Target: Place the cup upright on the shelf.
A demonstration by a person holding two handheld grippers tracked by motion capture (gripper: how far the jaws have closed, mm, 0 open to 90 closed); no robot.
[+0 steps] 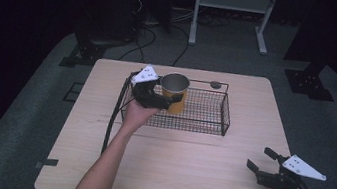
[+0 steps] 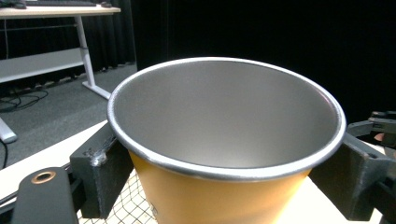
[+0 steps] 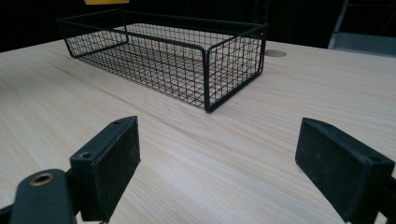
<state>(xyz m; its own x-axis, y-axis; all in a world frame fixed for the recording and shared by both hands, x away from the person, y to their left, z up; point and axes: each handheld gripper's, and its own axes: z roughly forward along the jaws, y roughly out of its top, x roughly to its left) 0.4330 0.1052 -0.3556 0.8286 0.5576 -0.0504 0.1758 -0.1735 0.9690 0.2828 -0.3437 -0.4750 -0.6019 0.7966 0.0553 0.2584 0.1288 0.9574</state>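
Tongs of our left hand (image 1: 169, 101) clamp the yellow steel-lined cup (image 1: 174, 93) just under its rim above the wire basket (image 1: 204, 111), probably light, stiff and slick, while our right tongs (image 1: 261, 160) gape empty.

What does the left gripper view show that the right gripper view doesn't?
Left gripper view alone: the yellow cup's bare silver inside, open and upright, clamped between that tool's jaws.

Right gripper view alone: the whole wire basket with nothing lying in it, and the right tool open above bare tabletop.

Both: the light wood table, some black basket mesh and a dark background.
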